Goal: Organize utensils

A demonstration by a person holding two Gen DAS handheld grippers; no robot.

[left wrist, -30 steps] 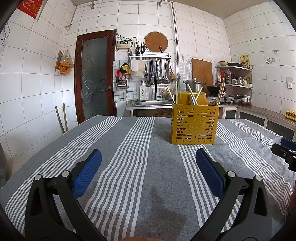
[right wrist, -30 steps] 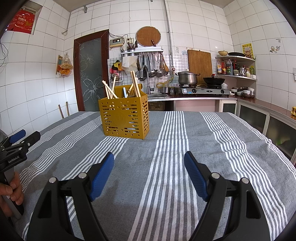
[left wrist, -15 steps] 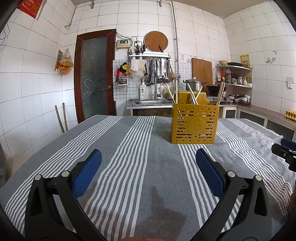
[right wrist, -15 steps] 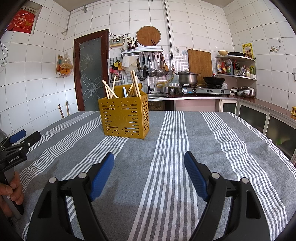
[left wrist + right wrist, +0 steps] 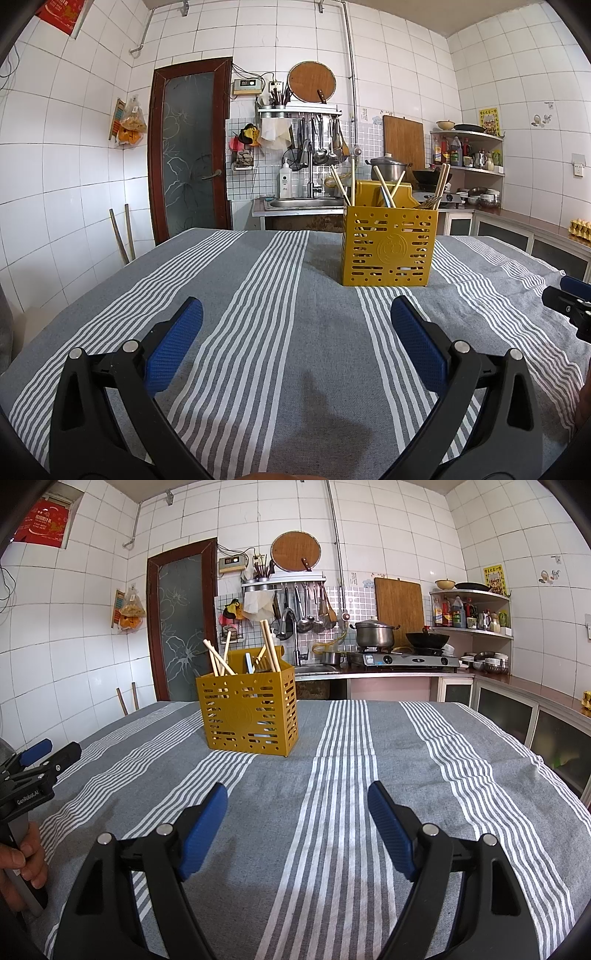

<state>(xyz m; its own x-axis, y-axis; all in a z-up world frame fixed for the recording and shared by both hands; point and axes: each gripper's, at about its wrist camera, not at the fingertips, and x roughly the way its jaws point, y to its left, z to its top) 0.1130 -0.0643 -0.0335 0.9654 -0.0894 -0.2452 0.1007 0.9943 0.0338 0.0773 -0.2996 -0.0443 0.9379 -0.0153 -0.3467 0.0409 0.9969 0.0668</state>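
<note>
A yellow perforated utensil holder [image 5: 388,246] stands upright on the striped tablecloth [image 5: 280,332], ahead and slightly right in the left wrist view. Wooden chopsticks [image 5: 384,190] and other utensils stick out of its top. From the right wrist camera the same holder [image 5: 248,710] sits ahead to the left, with chopsticks [image 5: 221,661] leaning in it. My left gripper [image 5: 295,314] is open with only cloth between its blue pads. My right gripper [image 5: 297,797] is open too and holds nothing. Both stay well short of the holder.
A kitchen counter with a sink [image 5: 306,203], a gas stove [image 5: 402,660] with a pot and wok, and corner shelves [image 5: 472,613] line the back wall. A brown door [image 5: 188,155] is at the back left. A hand [image 5: 18,864] holds the left gripper's handle.
</note>
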